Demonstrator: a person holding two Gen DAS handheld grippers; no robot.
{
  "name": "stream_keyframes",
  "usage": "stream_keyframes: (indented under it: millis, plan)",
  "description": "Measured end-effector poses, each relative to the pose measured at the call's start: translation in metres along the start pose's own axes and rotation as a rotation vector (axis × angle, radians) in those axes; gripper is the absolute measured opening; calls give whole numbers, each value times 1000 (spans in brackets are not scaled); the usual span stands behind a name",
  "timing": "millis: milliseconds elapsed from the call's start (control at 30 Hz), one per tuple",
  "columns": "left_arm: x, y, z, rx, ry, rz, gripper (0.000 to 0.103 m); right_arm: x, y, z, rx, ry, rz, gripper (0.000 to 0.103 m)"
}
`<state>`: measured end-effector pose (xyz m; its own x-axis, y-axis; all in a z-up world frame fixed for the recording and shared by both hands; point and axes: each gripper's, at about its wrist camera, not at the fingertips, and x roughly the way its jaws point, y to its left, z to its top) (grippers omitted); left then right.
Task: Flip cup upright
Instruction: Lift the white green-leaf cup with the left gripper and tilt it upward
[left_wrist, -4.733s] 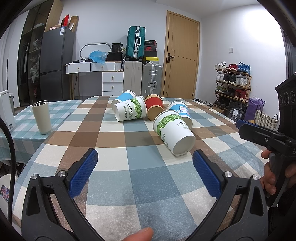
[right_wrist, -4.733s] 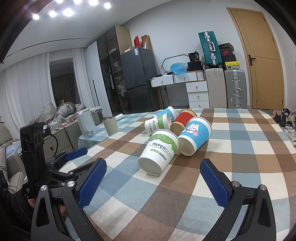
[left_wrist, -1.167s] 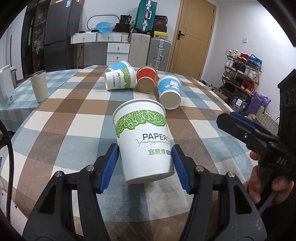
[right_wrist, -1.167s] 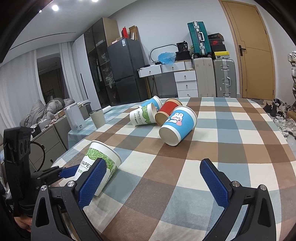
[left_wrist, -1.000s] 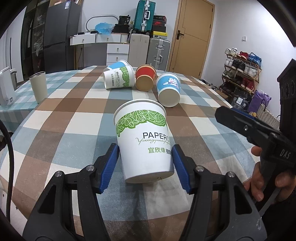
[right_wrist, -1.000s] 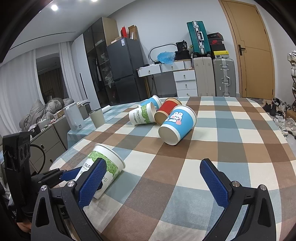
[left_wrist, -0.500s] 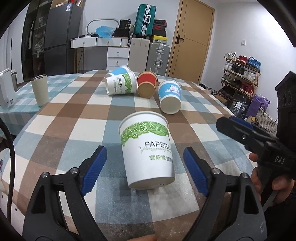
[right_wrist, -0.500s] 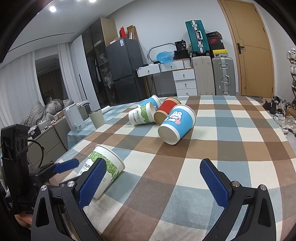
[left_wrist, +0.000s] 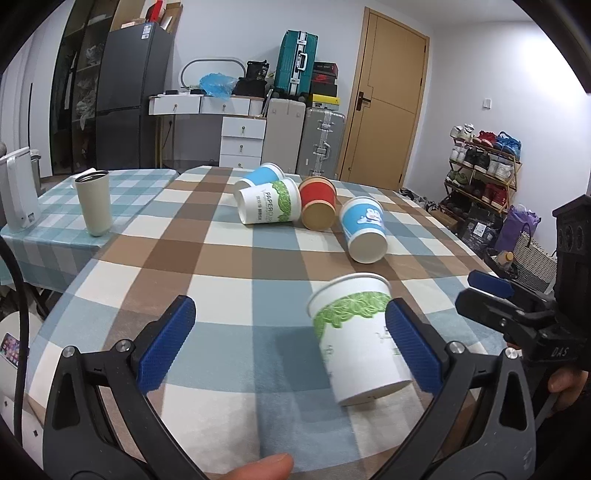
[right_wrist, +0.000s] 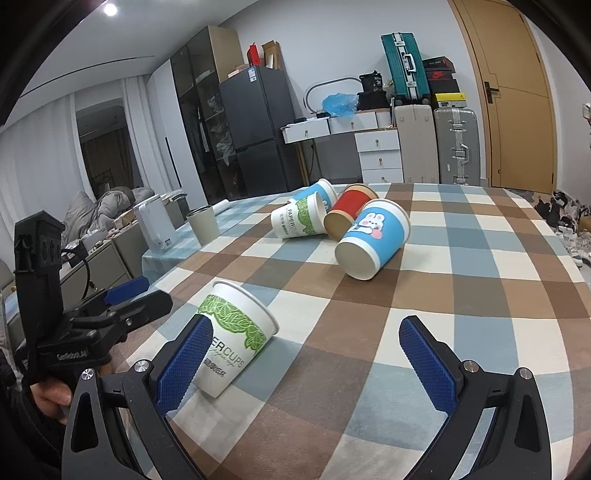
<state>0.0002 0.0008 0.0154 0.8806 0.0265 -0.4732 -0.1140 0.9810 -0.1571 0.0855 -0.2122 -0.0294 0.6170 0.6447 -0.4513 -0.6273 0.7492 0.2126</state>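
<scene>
Cup (left_wrist: 360, 332) stands upright on worktop (left_wrist: 236, 258), released; left gripper (left_wrist: 288, 343) fingers spread, cup at 3 o'clock; right gripper (right_wrist: 306, 358) fingers spread, idle.

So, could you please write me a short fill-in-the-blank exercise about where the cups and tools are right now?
1. The green-leaf cup nearest the left tool stands ____.
2. The bunny cup lies on its ____.
3. Both tools, left and right, are ____.
4. The red cup lies between the bunny cup and another ____-leaf cup.

Missing words: upright; side; open; green
</scene>
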Motion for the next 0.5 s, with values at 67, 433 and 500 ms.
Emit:
stream_keyframes:
  millis: [67,433,500]
  plan:
    - [1,5,0,4,-5,11,103,2,4,-1,-6,5,6,103]
    - [11,13,-10,41,-10,16,103,9,17,1,-14,17,27,103]
    - [12,12,-12,59,-18,20,103,10,19,0,-26,18,26,103]
